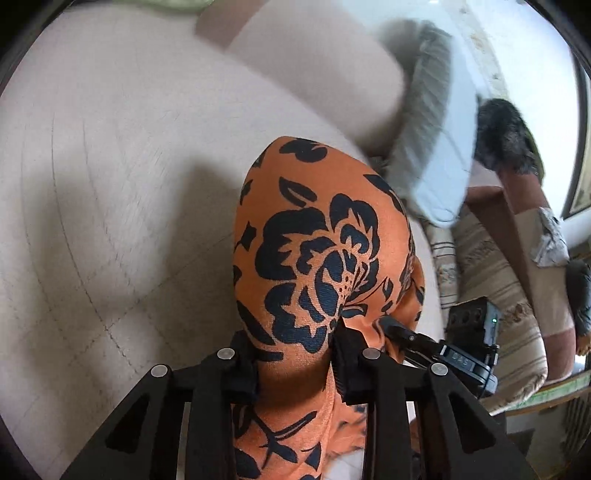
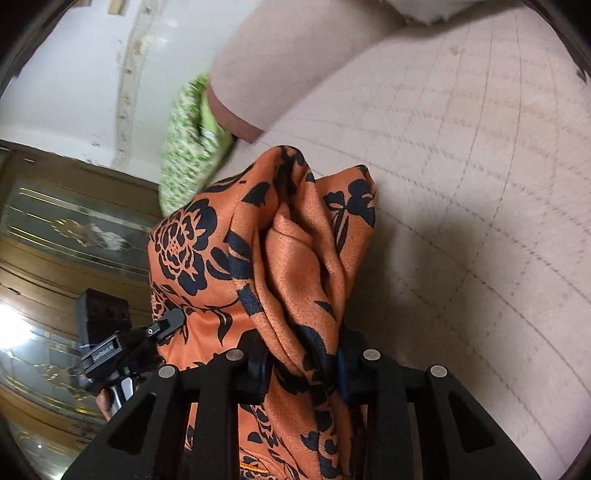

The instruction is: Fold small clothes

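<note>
While gripping orange floral cloth (image 1: 317, 243), both tools stand narrowed.

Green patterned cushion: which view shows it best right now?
The right wrist view: the green cushion stands in plain sight beside the sofa's backrest, behind the orange cloth. The left wrist view catches only a blurred pale-green sliver at its top edge.

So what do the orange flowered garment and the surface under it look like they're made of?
Orange floral garment: looks like a thin woven fabric with a slight satin sheen, judging by the fine ribbed weave and soft glossy folds; the fibre is uncertain. Quilted cover beneath: looks like matte beige cloth, with stitched grid lines, likely padded.
</note>
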Action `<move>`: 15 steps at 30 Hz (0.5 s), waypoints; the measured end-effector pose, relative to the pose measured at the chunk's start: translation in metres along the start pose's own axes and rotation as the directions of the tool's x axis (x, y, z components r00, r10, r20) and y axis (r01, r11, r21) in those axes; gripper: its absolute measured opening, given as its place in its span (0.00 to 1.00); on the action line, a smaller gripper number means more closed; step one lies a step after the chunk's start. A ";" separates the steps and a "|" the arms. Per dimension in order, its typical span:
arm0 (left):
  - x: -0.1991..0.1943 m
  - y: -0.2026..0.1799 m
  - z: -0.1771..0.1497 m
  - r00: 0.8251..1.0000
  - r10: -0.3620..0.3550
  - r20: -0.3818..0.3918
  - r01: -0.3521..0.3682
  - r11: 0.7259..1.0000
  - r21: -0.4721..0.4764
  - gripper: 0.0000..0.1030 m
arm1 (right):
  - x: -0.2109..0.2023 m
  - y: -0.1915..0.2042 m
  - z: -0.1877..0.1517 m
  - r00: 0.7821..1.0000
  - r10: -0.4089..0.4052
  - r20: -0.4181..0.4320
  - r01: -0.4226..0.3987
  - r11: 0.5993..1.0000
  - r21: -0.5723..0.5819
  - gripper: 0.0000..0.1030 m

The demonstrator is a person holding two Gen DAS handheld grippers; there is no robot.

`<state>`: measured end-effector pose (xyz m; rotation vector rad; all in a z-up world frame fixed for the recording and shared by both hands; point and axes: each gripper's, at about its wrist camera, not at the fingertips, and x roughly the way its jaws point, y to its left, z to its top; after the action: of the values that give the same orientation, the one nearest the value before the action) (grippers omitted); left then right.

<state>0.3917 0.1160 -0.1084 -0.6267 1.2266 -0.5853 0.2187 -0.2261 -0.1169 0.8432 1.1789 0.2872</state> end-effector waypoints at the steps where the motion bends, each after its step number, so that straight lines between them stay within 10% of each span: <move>1: 0.007 0.011 0.001 1.000 0.019 -0.010 -0.019 0.999 -0.042 0.31 | 0.005 -0.004 -0.002 1.000 -0.016 -0.008 0.016 1.000 0.004 0.28; 15: -0.009 -0.010 -0.007 0.986 0.122 -0.113 -0.131 0.988 -0.075 0.53 | -0.009 0.014 -0.003 0.993 -0.058 -0.105 0.061 0.998 0.029 0.56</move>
<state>0.3823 0.1144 -0.0966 -0.5871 1.3876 -0.4682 0.2157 -0.2213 -0.1013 0.8272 1.3064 0.2666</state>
